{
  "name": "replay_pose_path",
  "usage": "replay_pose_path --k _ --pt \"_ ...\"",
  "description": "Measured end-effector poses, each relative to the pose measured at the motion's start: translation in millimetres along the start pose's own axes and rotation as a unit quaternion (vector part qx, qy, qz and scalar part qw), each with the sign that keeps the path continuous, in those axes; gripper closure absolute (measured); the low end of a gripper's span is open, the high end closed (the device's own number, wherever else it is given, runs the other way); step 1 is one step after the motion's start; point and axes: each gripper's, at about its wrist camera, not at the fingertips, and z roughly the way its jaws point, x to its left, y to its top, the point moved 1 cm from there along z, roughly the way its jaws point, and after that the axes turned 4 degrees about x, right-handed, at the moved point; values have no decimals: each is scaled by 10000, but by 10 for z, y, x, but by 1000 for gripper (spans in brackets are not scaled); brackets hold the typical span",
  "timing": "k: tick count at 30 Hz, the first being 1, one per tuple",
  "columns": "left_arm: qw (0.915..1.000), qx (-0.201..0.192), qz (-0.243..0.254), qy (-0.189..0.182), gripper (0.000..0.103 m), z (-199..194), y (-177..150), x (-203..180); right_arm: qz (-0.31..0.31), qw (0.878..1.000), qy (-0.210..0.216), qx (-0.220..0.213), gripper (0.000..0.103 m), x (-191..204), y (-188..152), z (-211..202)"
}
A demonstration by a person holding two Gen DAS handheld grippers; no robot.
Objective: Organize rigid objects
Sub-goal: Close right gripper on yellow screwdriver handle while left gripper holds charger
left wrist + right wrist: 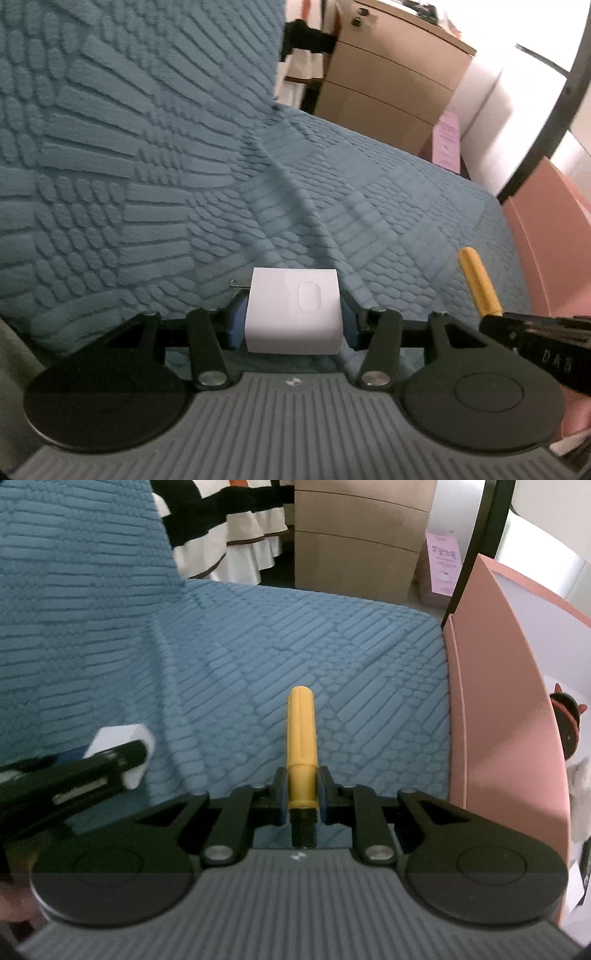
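My left tongs [291, 314] are clamped on a small white rectangular plastic box [293, 310]; my right tongs [302, 790] are pinched on a yellow plastic tool handle [302, 738]. Both hang over the blue textured sofa cover [295, 646]. A pink box wall [498, 701] stands just right; beige drawers [388, 74] sit behind.

A box [293, 310] sits clamped between the fingers of the left gripper [291, 314], above a textured sofa seat [369, 206]. Just to its right, a screwdriver handle [302, 746] is clamped in the right gripper [302, 794], pointing away. A cushion [129, 129] rises at the far left. A bin [498, 701] stands right of the seat. Drawers [388, 74] stand behind.
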Motion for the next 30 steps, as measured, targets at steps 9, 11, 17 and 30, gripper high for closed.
replay_pose_path --k 9,11,17,30 --pt "9998 71 189 -21 46 50 -28 -85 164 9995 148 212 83 -47 -231 89" --pt "9997 67 225 -8 46 55 -28 -93 192 9995 211 152 81 -56 -239 101" --pt "9994 71 317 124 44 110 -43 -122 65 9998 201 66 77 3 -233 177" --pt "9992 38 393 59 43 161 9 -79 -48 9999 113 -96 81 22 -186 164"
